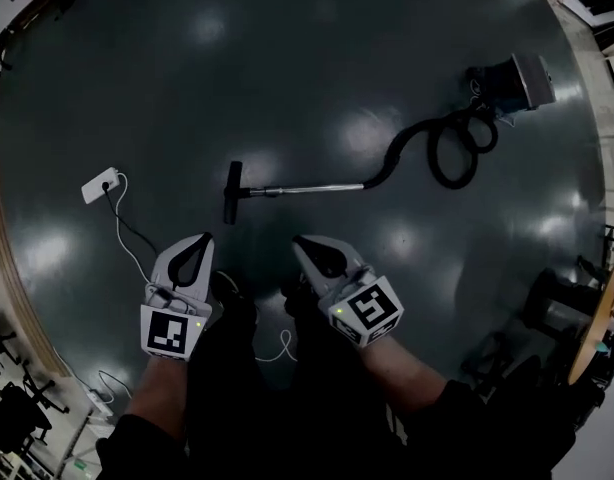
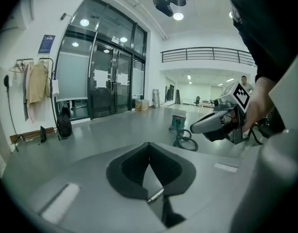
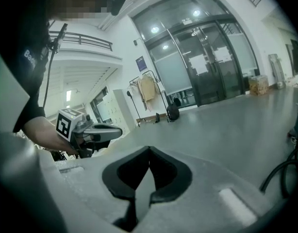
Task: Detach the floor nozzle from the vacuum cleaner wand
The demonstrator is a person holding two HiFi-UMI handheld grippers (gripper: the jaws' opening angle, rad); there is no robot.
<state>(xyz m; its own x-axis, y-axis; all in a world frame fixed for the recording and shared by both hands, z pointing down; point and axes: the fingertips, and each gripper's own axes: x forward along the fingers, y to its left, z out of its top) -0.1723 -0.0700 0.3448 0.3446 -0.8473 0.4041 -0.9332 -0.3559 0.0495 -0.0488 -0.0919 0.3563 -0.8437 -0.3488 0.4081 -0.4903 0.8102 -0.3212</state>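
The vacuum lies on the dark floor in the head view: a black floor nozzle [image 1: 232, 191] joined to a chrome wand [image 1: 307, 189], then a black hose [image 1: 442, 148] that coils to the blue canister [image 1: 517, 80]. My left gripper [image 1: 206, 237] and right gripper [image 1: 299, 240] are both held in front of me, short of the nozzle, both shut and empty. In the left gripper view the canister [image 2: 178, 122] and hose [image 2: 187, 142] show past the shut jaws, with the right gripper [image 2: 192, 128] at the right. The right gripper view shows the left gripper [image 3: 121, 129] at the left and a piece of hose [image 3: 280, 171].
A white power strip [image 1: 100, 184] with a cable [image 1: 127, 230] lies on the floor left of the nozzle. A white cord [image 1: 279, 348] runs near my feet. Chairs and furniture [image 1: 557, 308] stand at the right edge, glass doors [image 2: 107, 84] and a coat rack [image 2: 35, 84] beyond.
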